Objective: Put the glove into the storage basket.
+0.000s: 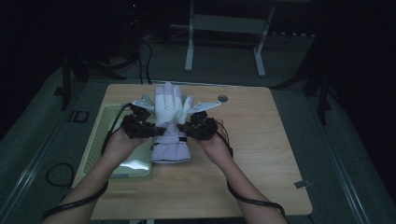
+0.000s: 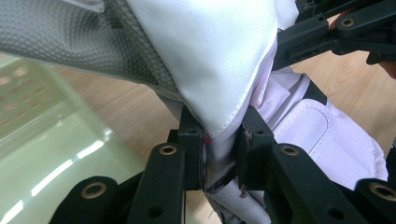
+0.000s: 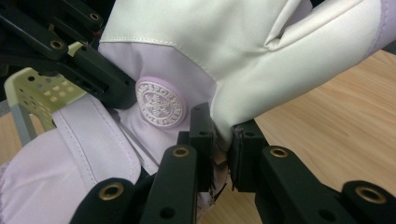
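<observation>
The room beyond the table (image 1: pixel 261 186) is dark, and little of it can be made out. In the high view the glove's (image 1: pixel 171 123) wrist edges are hidden behind the two grippers, and the tray (image 1: pixel 95 140) at nine o'clock of the glove is partly covered by the person's left forearm. In the left gripper view the glove (image 2: pixel 219 60) is cut off at twelve o'clock, so its fingers cannot be seen there; in the right gripper view its fingertips run out of the picture at twelve and two o'clock.

The glove is held over the middle of the table, just beside the tray's right rim. Whether its cuff touches the wood I cannot tell. Its long axis runs from six to twelve o'clock in the high view: the lilac cuff points to six o'clock, toward the person, and the white fingers spread toward twelve o'clock. A round lilac badge (image 3: pixel 160 103) sits on the wrist, at ten o'clock of the right gripper's jaws.

The left gripper (image 1: pixel 152 132) is clenched on the glove's left wrist edge; its own view shows the white and lilac cloth pinched between the pads (image 2: pixel 198 158). The right gripper (image 1: pixel 181 128) is clenched on the opposite edge, with a fold of white cloth (image 3: pixel 224 135) squeezed between its jaws. The two grippers face each other across the wrist, at nine and three o'clock of it.
</observation>
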{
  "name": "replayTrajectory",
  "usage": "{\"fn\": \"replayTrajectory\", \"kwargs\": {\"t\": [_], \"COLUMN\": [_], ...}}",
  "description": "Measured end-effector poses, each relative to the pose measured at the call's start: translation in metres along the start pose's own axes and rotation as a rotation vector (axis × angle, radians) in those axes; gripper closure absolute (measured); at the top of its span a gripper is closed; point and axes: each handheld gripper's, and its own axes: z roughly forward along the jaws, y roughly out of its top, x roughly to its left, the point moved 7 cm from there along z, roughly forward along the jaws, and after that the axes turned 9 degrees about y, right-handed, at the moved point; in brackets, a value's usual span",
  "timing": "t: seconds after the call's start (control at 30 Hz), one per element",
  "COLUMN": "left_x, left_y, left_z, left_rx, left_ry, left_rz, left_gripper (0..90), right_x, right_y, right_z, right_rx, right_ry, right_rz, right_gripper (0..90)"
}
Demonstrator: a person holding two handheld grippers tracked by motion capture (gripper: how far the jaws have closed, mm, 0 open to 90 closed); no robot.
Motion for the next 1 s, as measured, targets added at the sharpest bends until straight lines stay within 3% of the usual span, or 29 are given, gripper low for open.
{"fn": "replayTrajectory", "kwargs": {"t": [0.37,0.57,0.8,1.0], "left_x": [0.05,0.074,0.093,0.101], "left_y": [-0.022,-0.038,-0.056,-0.075], "left_z": [-0.038,-0.051,-0.052,-0.039], "left_rx": [0.033,0.057,0.082,0.119], "left_ry": [0.05,0.079,0.096,0.088], "left_rz": [-0.017,-0.02,-0.037,-0.053], "left_gripper": [75.1,75.1,75.2,75.2], "right_x": [0.032,0.047,0.06,0.063], "right_y": [0.034,0.045,0.047,0.033], "right_z": [0.048,0.075,0.102,0.121], "right_rx": [-0.013,-0.019,0.009,0.041], "right_ry": [0.052,0.074,0.089,0.093], "right_rz": [-0.013,-0.011,-0.015,0.002], "right_gripper": [81.4,81.5,81.8,82.0]}}
